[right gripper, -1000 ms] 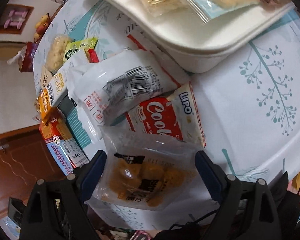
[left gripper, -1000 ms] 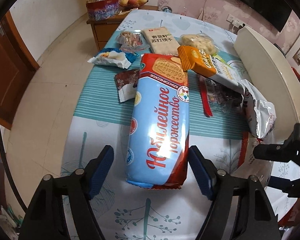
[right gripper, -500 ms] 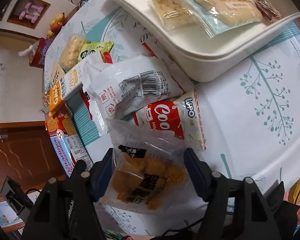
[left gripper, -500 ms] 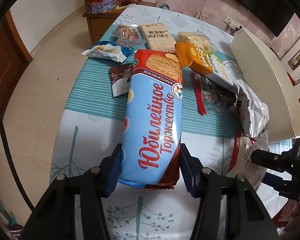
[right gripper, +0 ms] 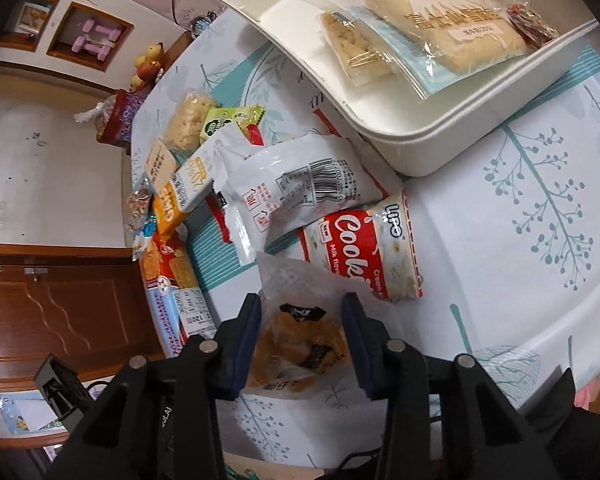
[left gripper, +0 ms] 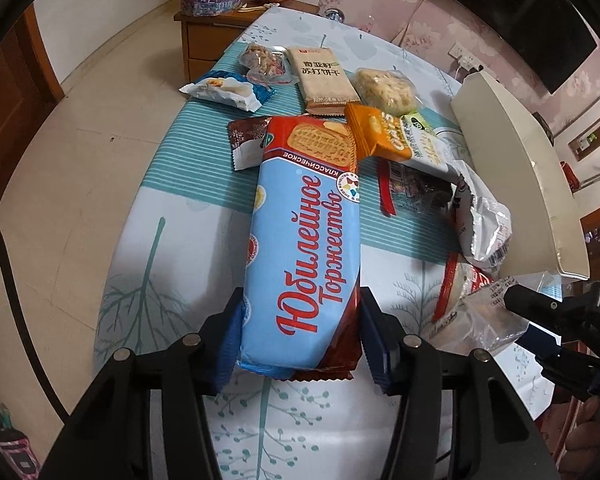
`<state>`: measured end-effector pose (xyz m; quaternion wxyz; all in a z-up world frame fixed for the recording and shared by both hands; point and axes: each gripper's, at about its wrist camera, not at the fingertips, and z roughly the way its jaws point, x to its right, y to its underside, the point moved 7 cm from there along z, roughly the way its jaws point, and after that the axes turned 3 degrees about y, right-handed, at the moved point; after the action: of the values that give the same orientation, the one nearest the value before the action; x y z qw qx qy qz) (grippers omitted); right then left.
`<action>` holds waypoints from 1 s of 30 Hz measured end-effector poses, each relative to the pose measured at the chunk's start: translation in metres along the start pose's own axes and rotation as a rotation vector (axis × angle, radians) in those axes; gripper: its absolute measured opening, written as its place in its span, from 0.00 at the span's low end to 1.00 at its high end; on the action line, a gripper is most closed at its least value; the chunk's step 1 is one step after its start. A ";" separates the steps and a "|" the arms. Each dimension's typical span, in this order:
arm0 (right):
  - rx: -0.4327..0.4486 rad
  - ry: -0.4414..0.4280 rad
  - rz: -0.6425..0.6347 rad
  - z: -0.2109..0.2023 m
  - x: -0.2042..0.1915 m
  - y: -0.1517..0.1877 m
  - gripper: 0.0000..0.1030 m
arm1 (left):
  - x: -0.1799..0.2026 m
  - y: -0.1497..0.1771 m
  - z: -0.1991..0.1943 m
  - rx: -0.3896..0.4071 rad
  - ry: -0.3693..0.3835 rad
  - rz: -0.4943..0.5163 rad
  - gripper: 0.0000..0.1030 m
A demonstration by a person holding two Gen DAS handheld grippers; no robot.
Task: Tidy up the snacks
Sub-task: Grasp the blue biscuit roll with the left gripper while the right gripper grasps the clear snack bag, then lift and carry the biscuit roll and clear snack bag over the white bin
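Our left gripper (left gripper: 300, 344) pinches the near end of the long blue biscuit pack (left gripper: 304, 248), whose long axis runs straight up the frame away from us across the table (left gripper: 148, 280); those jaws have just closed from spread. Our right gripper (right gripper: 300, 344) has just been closing too – it now squeezes the clear bag of golden snacks (right gripper: 296, 344) low in its frame. The white tray (right gripper: 400, 144) lies toward the upper right – nearer our right hand, so that bag likely goes first.

2 packets (right gripper: 420, 36) in tray (right gripper: 400, 148), cookie bag (right gripper: 364, 252) before it on table (right gripper: 520, 260)
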<state>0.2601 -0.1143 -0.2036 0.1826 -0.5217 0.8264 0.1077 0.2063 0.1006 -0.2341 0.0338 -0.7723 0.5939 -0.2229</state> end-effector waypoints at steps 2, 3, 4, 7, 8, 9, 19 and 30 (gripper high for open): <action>0.002 -0.023 -0.001 -0.001 -0.006 -0.002 0.35 | 0.000 0.001 -0.005 0.004 0.001 -0.004 0.50; 0.003 -0.036 -0.005 -0.003 -0.007 -0.001 0.35 | -0.001 0.002 -0.008 0.009 0.001 -0.006 0.50; 0.003 -0.045 -0.006 -0.003 -0.009 -0.002 0.35 | -0.001 0.002 -0.011 0.012 0.003 -0.008 0.50; 0.009 -0.070 -0.018 -0.007 -0.011 -0.001 0.33 | 0.002 0.002 -0.020 0.022 0.021 -0.021 0.50; 0.015 -0.077 -0.027 -0.010 -0.012 0.000 0.33 | 0.004 0.002 -0.025 0.027 0.027 -0.019 0.50; 0.024 -0.087 -0.036 -0.014 -0.014 0.000 0.32 | 0.006 0.001 -0.028 0.035 0.032 -0.017 0.50; 0.129 -0.187 -0.129 -0.046 -0.030 -0.004 0.30 | 0.040 -0.013 -0.083 0.152 0.078 0.049 0.50; 0.355 -0.270 -0.204 -0.104 -0.030 -0.025 0.29 | 0.092 -0.043 -0.131 0.318 0.160 0.142 0.50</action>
<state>0.2746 -0.1389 -0.0958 0.3900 -0.5433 0.7434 0.0106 0.2126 0.0548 -0.0750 0.1240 -0.6931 0.6050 -0.3717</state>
